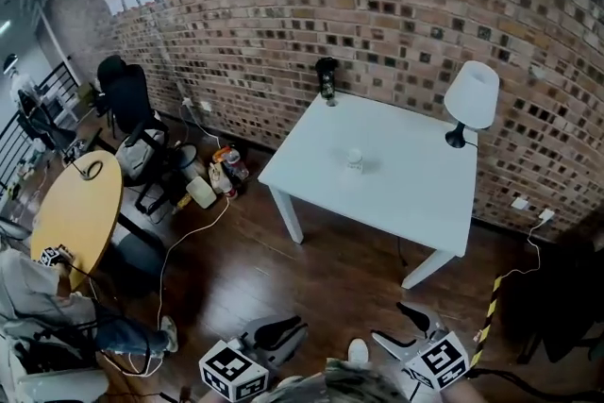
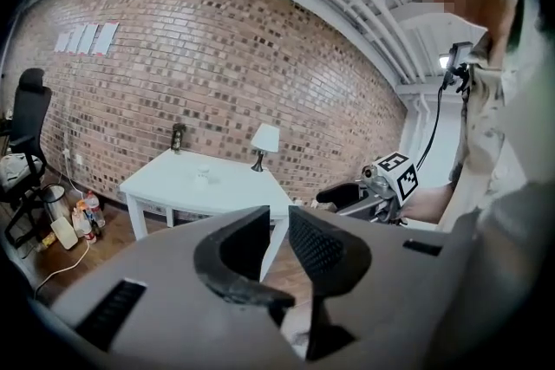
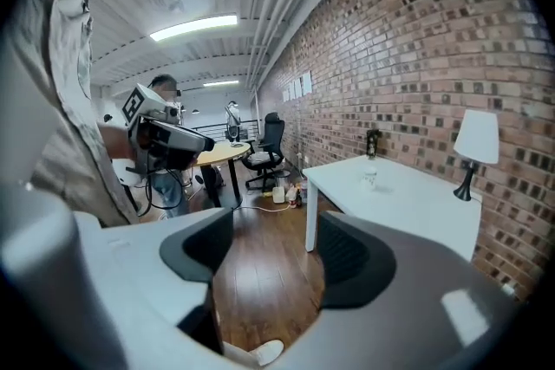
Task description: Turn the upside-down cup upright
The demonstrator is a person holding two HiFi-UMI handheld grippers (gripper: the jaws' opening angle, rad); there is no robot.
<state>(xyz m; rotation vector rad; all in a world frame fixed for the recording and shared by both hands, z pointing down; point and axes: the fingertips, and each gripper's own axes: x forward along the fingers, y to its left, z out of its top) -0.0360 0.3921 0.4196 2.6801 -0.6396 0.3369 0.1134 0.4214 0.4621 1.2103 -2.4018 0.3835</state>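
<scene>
A small clear cup (image 1: pixel 354 158) stands near the middle of the white table (image 1: pixel 406 203); it is too small to tell which way up it is. It also shows far off in the left gripper view as the cup (image 2: pixel 203 175) and in the right gripper view as the cup (image 3: pixel 370 178). My left gripper (image 1: pixel 294 330) and right gripper (image 1: pixel 389 321) hang over the wooden floor, well short of the table. The left gripper (image 2: pixel 279 217) shows a narrow gap with nothing in it. The right gripper (image 3: pixel 276 225) stands wide open and empty.
A white lamp (image 1: pixel 469 99) and a dark bottle (image 1: pixel 327 78) stand at the table's far edge by the brick wall. Left of the table are floor clutter with cables (image 1: pixel 222 170), an office chair (image 1: pixel 132 109), a round yellow table (image 1: pixel 80 212) and a seated person (image 1: pixel 38 297).
</scene>
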